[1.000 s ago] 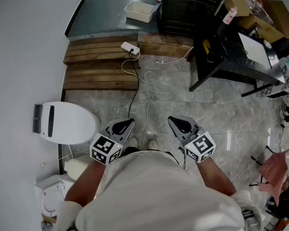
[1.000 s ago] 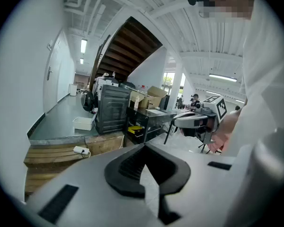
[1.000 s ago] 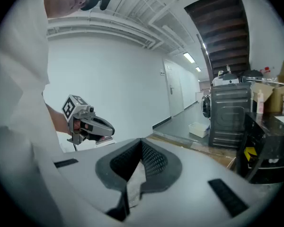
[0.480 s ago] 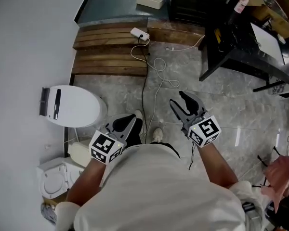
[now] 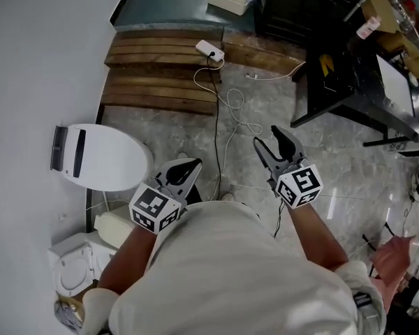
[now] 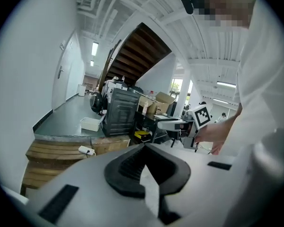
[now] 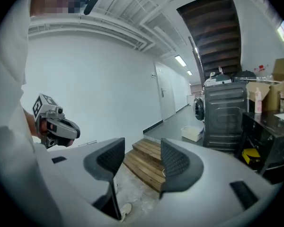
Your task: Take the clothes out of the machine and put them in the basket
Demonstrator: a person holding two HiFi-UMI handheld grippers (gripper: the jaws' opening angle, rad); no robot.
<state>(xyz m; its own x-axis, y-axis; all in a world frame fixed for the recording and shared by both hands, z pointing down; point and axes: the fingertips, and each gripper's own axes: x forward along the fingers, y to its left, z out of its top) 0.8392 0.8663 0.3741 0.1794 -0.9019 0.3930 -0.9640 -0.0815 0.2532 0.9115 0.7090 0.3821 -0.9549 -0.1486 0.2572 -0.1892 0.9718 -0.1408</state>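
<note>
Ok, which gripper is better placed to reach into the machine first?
Right, probably. The right gripper has just been opening its jaws, nothing between them, and sits nearer the dark machine past the wooden steps. The left gripper is shut and empty.

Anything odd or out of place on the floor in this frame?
Yes: a white power strip lies on the wooden steps, and a black cable and a white cable trail from there in loose loops across the stone floor. That looks like a trip hazard. Nothing spilled or broken shows.
</note>
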